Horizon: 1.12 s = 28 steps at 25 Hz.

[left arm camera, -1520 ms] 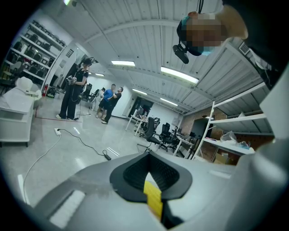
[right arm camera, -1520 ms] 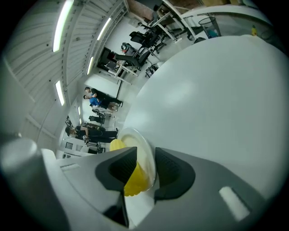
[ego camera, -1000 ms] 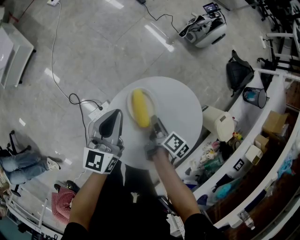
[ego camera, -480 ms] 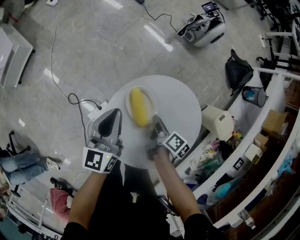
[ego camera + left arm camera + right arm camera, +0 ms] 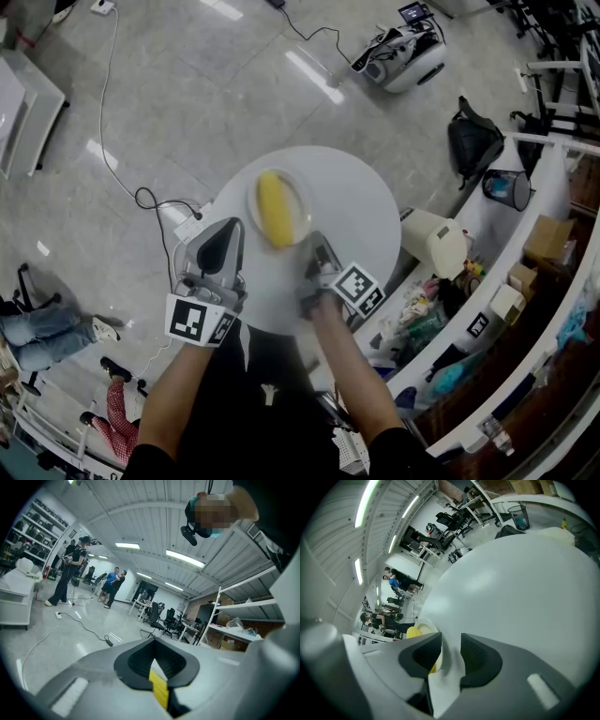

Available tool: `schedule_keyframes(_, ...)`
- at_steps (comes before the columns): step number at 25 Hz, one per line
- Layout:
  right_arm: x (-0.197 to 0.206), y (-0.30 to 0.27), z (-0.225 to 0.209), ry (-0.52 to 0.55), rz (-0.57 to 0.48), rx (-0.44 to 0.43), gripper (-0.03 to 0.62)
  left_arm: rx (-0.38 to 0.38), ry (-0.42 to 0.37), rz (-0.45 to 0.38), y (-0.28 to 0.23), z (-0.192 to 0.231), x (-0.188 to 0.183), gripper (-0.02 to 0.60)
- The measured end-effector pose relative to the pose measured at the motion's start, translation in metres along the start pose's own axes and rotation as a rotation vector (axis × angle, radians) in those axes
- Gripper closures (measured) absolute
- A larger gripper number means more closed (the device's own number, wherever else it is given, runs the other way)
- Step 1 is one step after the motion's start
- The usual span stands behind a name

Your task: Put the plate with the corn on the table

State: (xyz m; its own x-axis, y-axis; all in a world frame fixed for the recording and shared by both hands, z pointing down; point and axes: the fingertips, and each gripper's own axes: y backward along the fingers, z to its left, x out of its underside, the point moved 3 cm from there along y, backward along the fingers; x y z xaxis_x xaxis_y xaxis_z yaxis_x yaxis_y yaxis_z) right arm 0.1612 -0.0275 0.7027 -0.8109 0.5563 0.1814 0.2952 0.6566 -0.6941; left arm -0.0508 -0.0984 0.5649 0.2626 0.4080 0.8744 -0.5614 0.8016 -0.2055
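Note:
The white plate [image 5: 253, 202] with the yellow corn cob [image 5: 274, 208] lies flat on the round white table [image 5: 366, 216], towards its far left part. My right gripper [image 5: 316, 251] sits just behind the plate's near rim, low over the tabletop, with its jaws apart and nothing between them. The right gripper view shows the right gripper [image 5: 451, 656] with white table in the gap, and the plate [image 5: 425, 629] and corn [image 5: 412, 632] beyond its left jaw. My left gripper [image 5: 225, 236] hangs at the table's left edge, shut and empty. In its own view the left gripper [image 5: 157, 667] points out into the room.
A power strip with a black cable [image 5: 192, 223] lies on the floor left of the table. A cream-coloured bin [image 5: 439, 246] stands right of it, then white shelving [image 5: 525, 234] full of clutter, a black bag [image 5: 473, 141] and a waste basket [image 5: 506, 192]. People stand far off.
The plate with the corn has moved a little farther onto the table and been set down. My right gripper has let go of its rim and stays just behind it. The left gripper held still.

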Motion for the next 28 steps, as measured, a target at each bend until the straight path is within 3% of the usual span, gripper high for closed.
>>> schedule_keyframes(13, 0.001, 0.014, 0.004, 0.082, -0.009, -0.009, 0.513, 0.007, -0.010, -0.004, 0.017, -0.015, 0.002, 0.580)
schedule_keyframes(17, 0.002, 0.021, 0.012, 0.145, 0.002, 0.011, 0.576, 0.016, -0.016, -0.009, 0.020, -0.022, -0.004, 0.580)
schedule_keyframes(28, 0.006, 0.044, 0.056, 0.274, 0.021, -0.029, 0.585, 0.036, -0.058, -0.034, 0.033, -0.043, -0.037, 0.580)
